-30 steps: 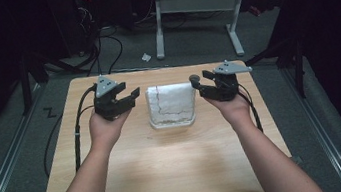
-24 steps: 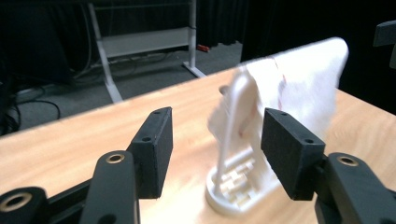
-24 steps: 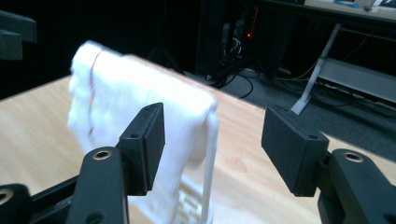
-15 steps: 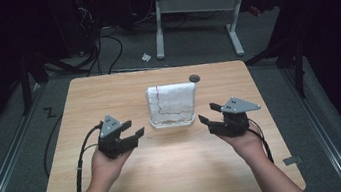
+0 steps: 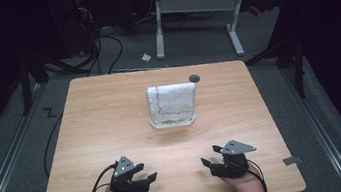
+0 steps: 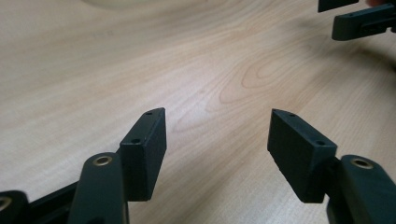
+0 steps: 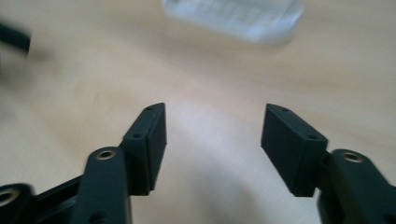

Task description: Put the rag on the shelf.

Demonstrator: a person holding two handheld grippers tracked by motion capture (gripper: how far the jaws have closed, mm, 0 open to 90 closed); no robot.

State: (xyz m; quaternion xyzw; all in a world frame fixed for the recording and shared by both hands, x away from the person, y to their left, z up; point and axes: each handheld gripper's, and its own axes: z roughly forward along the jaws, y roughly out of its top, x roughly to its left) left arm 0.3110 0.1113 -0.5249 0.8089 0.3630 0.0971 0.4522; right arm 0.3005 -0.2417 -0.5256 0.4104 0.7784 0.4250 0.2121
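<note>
Both tongs have pulled back from the clear plastic box with a white cloth folded over it (image 5: 172, 105), which they flanked a second ago. The left tongs (image 5: 146, 179) now sit low at the lower left of the high view and the right tongs (image 5: 209, 163) at the lower right, each close above the pale wooden surface (image 5: 101, 121). The box stays upright in the middle of the frame, just below a small dark round mark (image 5: 194, 78), well apart from both hands. The jaws of both tongs have just been opening and now stand wide, with nothing between them; each gripper view shows bare wood in the gap. Judging by this retreat, the work on the box looks finished or paused, the cloth left draped in place.
</note>
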